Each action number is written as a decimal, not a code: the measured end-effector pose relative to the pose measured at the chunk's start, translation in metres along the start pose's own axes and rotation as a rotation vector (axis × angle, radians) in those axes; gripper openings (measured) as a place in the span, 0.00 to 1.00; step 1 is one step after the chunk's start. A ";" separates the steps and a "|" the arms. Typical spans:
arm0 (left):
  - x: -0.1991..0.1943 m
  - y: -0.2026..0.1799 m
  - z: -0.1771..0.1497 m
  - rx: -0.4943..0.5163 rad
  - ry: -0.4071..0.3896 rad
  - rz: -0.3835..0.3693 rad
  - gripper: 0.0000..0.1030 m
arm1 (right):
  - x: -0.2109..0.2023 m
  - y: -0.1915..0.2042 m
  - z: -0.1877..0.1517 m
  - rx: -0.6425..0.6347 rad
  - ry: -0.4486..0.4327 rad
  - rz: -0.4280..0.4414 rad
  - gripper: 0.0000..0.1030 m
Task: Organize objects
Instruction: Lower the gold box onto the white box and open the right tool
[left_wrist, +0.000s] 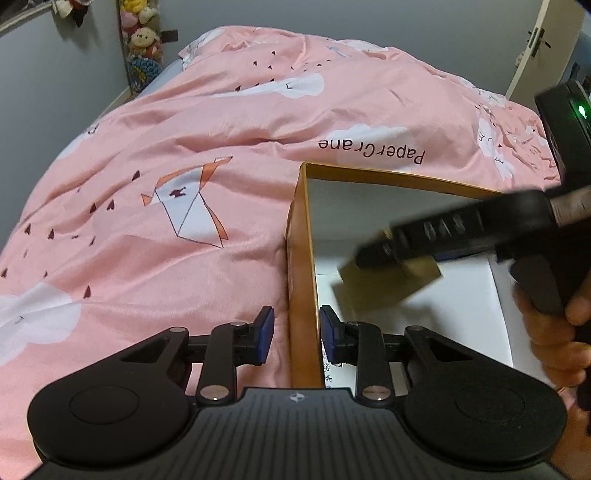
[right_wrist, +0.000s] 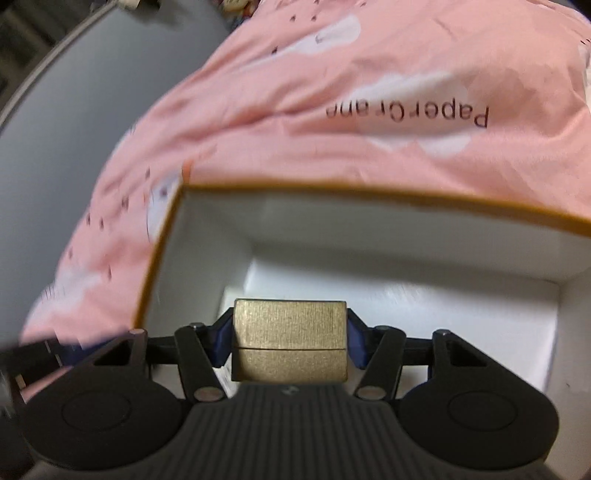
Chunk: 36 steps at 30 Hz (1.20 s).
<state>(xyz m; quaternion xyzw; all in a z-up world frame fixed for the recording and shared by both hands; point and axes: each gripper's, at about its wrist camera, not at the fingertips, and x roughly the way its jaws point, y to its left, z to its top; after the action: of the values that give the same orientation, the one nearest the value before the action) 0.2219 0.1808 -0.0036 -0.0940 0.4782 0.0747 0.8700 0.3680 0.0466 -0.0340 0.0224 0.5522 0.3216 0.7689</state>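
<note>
Two grippers on the go here, both working around the open cardboard box (left_wrist: 300, 258) sitting on the pink duvet (left_wrist: 166, 147). The left gripper (left_wrist: 296, 334) has one blue pad outside the box's near side wall and one inside, so the wall sits between them; there's a sliver of gap on each side, so I wouldn't call it pinched yet. The right gripper (right_wrist: 290, 341) is clamped on a small gold box (right_wrist: 290, 341), pads squeezing its two ends, hanging over the white inside of the cardboard box.

To do this bit well, I'd get the left pads firm on that wall so the cardboard box doesn't slide on the soft bedding, then lower the gold box flat onto the floor inside, clear of the walls, before letting go.

Hard to read: the right wrist view is smeared, and the cardboard box's right end is cut off behind a hand (left_wrist: 554, 332).
</note>
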 end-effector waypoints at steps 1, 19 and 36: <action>0.002 0.000 0.001 -0.006 0.000 -0.002 0.33 | 0.002 0.001 0.003 0.020 -0.019 -0.002 0.59; 0.016 -0.001 0.006 0.000 -0.002 0.003 0.29 | 0.038 0.001 0.009 0.188 -0.129 0.009 0.62; 0.017 -0.002 0.006 0.002 0.003 0.009 0.29 | 0.020 -0.005 0.012 0.110 -0.103 0.086 0.58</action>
<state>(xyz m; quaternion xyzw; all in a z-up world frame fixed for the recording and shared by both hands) 0.2365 0.1806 -0.0148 -0.0910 0.4801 0.0780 0.8690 0.3844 0.0566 -0.0475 0.1050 0.5273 0.3219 0.7793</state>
